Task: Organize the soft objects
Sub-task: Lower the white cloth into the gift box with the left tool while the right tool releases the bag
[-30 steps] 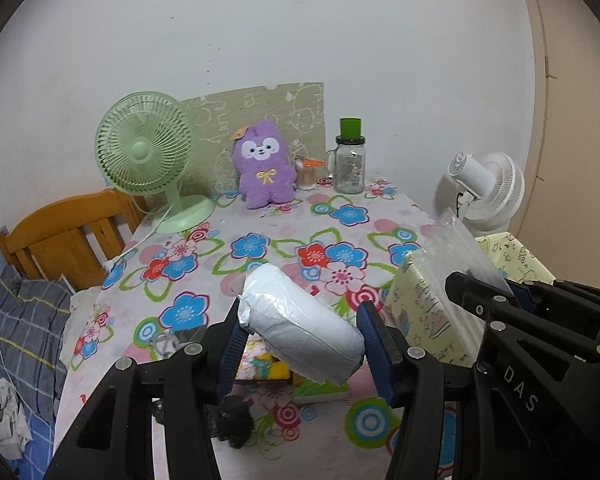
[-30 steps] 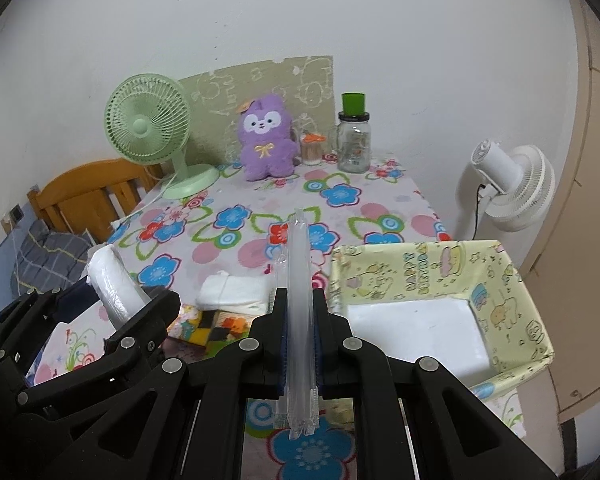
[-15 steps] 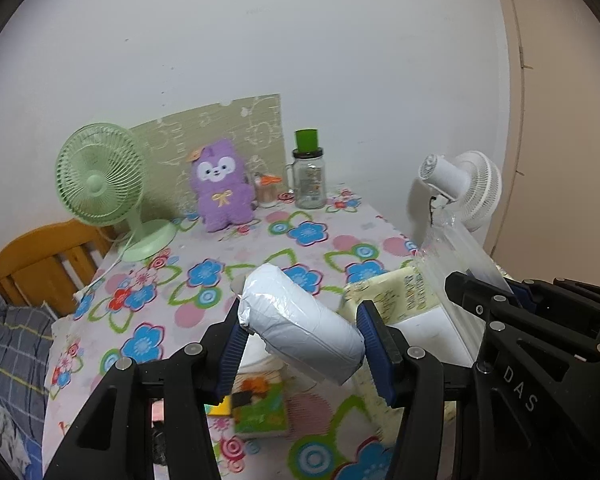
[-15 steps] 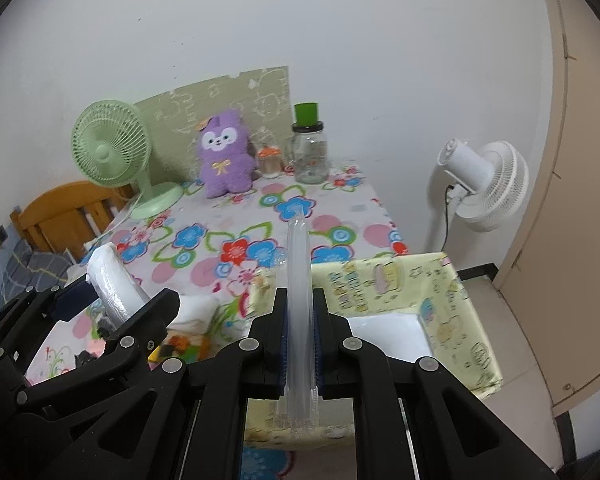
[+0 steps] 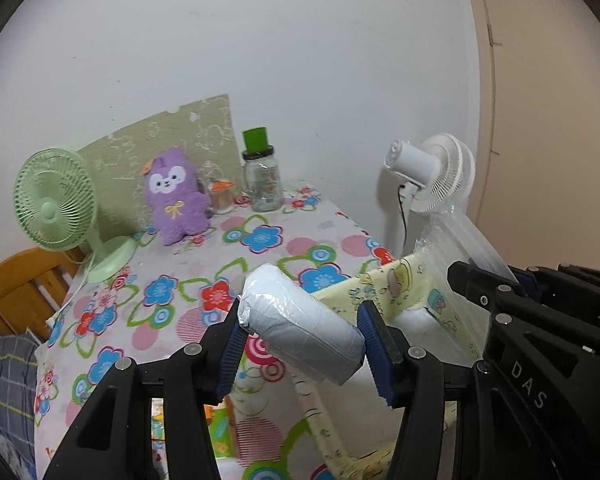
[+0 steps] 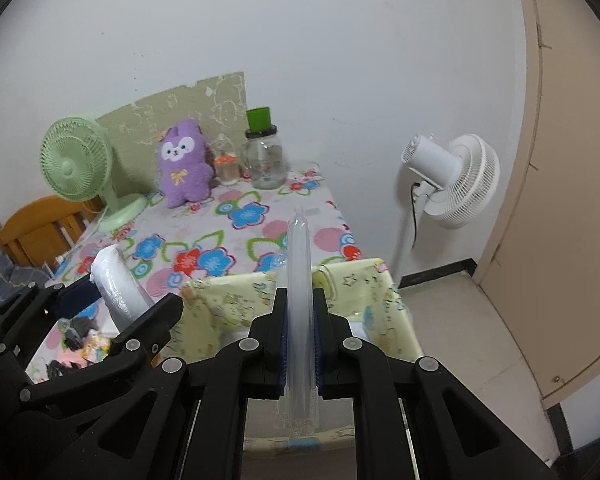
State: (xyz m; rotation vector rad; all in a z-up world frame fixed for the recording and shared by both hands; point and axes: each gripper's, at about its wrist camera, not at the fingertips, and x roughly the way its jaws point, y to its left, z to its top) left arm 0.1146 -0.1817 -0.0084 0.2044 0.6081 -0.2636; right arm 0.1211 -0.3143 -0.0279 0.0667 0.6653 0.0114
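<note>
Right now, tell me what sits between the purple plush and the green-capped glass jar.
A small orange-lidded cup stands between the purple plush and the jar, in both views.

Two fans [image 5: 56,200] [image 5: 432,172], one purple plush [image 5: 176,196], one jar [image 5: 264,180], one yellow bin [image 6: 300,300], one white roll [image 5: 300,328].

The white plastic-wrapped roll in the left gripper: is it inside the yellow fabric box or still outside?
Outside: the white plastic-wrapped roll, clamped in the left gripper, is above the yellow fabric box's rim.

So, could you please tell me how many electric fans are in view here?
2. A pale green desk fan stands on the flowered table's far left, beside the purple plush toy. A white pedestal fan stands on the floor to the table's right. Others may be hidden.
</note>
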